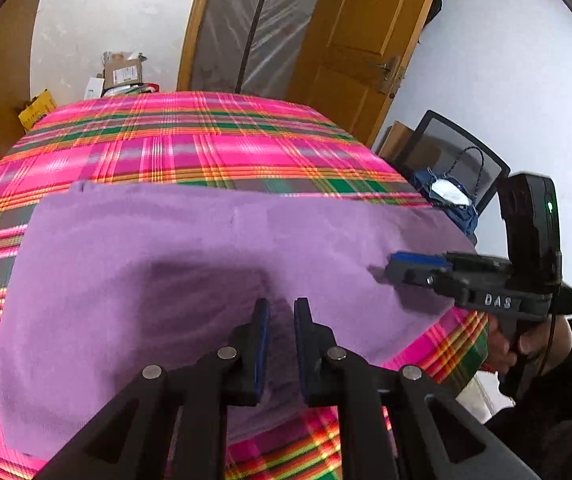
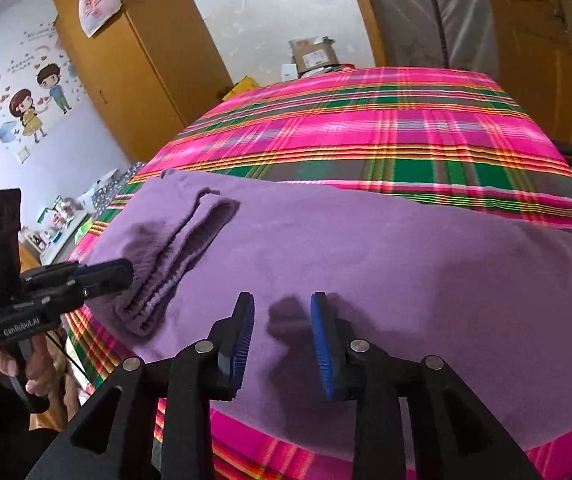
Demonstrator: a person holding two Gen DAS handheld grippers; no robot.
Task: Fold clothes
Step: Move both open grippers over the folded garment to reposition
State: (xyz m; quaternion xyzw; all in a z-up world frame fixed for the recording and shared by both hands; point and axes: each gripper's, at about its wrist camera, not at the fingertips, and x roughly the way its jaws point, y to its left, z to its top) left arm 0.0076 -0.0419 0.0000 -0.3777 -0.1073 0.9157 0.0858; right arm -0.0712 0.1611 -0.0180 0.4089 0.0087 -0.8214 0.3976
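Observation:
A purple garment (image 1: pixel 174 264) lies spread flat on the pink plaid bed cover (image 1: pixel 206 148); it also shows in the right wrist view (image 2: pixel 365 264), with a ribbed elastic band (image 2: pixel 178 268) folded over at its left end. My left gripper (image 1: pixel 282 308) hovers just above the garment near its front edge, jaws a narrow gap apart and empty. In the right wrist view the left gripper (image 2: pixel 126 272) points at the ribbed band. My right gripper (image 2: pixel 282 304) is open and empty above the garment's front part; it shows in the left wrist view (image 1: pixel 395 268) over the garment's right end.
The bed cover (image 2: pixel 405 136) fills the middle. A wooden wardrobe (image 2: pixel 134 64) and cardboard boxes (image 2: pixel 313 56) stand behind the bed. A wooden door (image 1: pixel 365 40) and a black chair with a blue bag (image 1: pixel 453 184) are at the right. A cluttered side table (image 2: pixel 62 224) is left.

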